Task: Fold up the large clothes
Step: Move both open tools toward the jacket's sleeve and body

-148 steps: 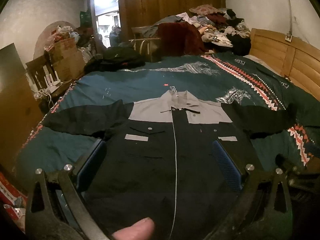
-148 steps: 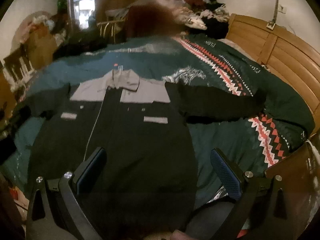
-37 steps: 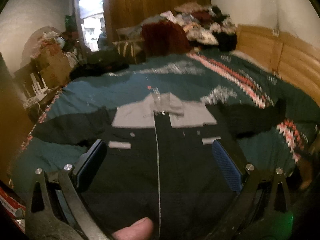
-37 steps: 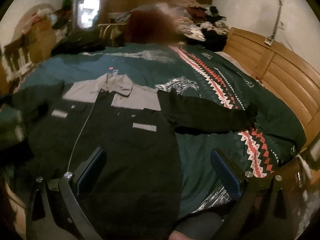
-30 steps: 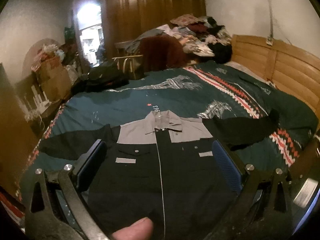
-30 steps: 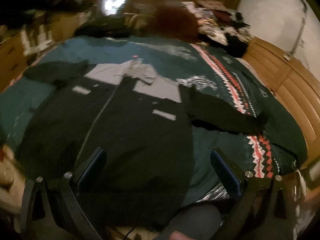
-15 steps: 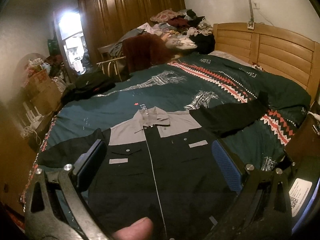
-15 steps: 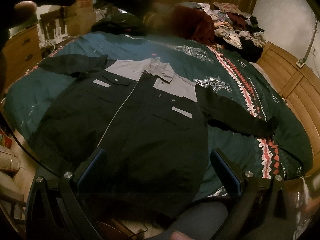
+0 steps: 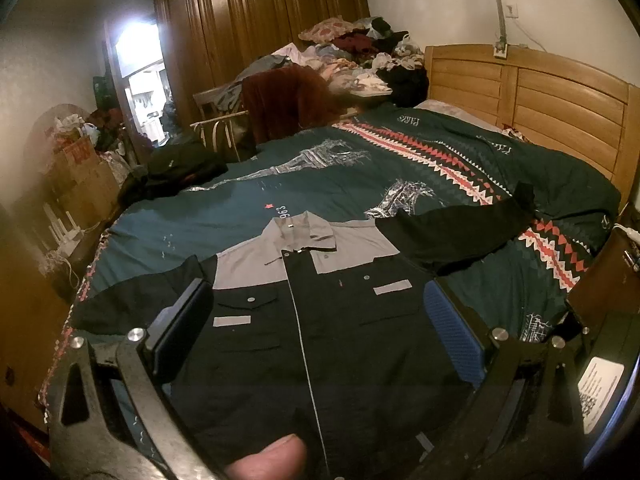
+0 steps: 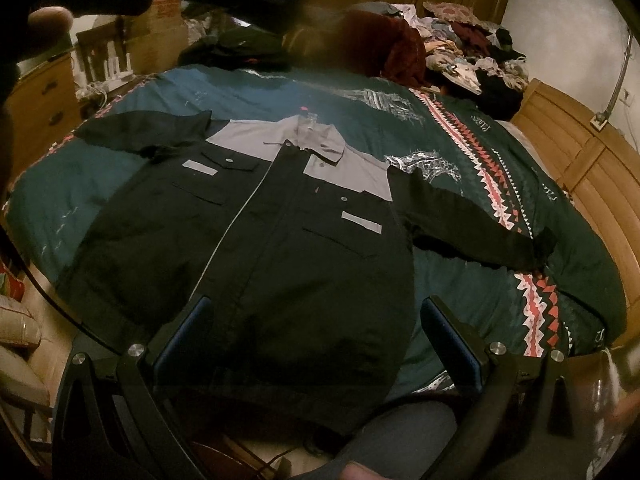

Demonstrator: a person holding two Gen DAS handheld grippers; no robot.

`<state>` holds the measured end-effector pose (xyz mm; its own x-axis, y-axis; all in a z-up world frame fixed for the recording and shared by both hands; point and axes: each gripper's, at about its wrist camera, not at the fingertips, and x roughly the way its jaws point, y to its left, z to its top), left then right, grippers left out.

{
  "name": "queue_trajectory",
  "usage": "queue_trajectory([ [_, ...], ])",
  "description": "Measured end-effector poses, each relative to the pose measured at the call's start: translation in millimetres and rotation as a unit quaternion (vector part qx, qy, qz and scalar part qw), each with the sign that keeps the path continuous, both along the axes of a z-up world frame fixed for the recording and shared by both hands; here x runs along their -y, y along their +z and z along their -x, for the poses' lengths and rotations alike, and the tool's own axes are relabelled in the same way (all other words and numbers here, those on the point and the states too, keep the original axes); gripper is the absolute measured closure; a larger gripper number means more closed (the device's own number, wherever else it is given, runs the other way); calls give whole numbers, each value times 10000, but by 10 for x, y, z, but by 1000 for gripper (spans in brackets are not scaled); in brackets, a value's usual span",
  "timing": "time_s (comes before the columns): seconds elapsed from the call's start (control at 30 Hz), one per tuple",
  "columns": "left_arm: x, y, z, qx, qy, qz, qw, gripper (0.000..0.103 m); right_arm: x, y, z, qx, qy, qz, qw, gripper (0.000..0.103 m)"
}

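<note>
A black jacket with a grey yoke and collar [image 9: 312, 304] lies flat, front up, on the teal bedspread [image 9: 320, 188], both sleeves spread out sideways. It also shows in the right wrist view [image 10: 260, 240]. My left gripper [image 9: 316, 320] is open and empty, held above the jacket's chest. My right gripper [image 10: 316, 332] is open and empty, held above the jacket's hem near the bed's front edge.
A wooden headboard [image 9: 560, 108] runs along the right. A pile of clothes [image 9: 352, 60] and a chair with dark red cloth [image 9: 288, 100] stand at the far end. A black bag [image 9: 176, 168] and boxes [image 9: 76, 184] sit at the left.
Both grippers have risen and pulled back, so more of the jacket and bed is in view. The jacket has not moved. Both grippers stayed open.
</note>
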<state>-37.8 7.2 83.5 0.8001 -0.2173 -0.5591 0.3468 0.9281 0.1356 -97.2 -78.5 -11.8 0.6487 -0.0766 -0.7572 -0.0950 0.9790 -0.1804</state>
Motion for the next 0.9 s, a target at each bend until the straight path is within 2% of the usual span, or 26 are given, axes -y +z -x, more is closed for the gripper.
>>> queue_trajectory([
  [0.27,-15,-78,-53,-121,-44,119,9998,0,14,-27,-17,-24,-17,-7,10000,0],
  [0.33,-100,-187,-177,-270,29,300,9992,0,32,-48,-37,-22,-32,-38,10000,0],
  [0.43,-546,-437,-516,-509,481,963,9929,0,130,-180,-146,-191,-133,-232,9995,0],
  [0.53,-1338,-831,-939,-650,1352,1547,9765,0,220,-349,-253,-403,-219,-269,9986,0],
  [0.63,-2281,-1251,-1285,-793,2314,1904,9507,0,231,-507,-335,-604,-231,-184,9977,0],
  [0.7,-2904,-1474,-1445,-807,2887,1954,9338,0,192,-571,-390,-669,-198,-114,9975,0],
  [0.77,-3310,-1586,-1543,-724,3270,1781,9253,0,129,-629,-474,-707,-128,-85,9974,0],
  [0.8,-3581,-1660,-1611,-728,3507,1682,9184,0,95,-673,-544,-714,-70,-79,9974,0],
  [0.83,-3717,-1713,-1657,-773,3593,1685,9146,0,63,-734,-635,-695,-27,-18,9976,0],
  [0.9,-4125,-1908,-1758,-930,3825,1816,9011,0,15,-876,-836,-710,2,187,9973,0],
])
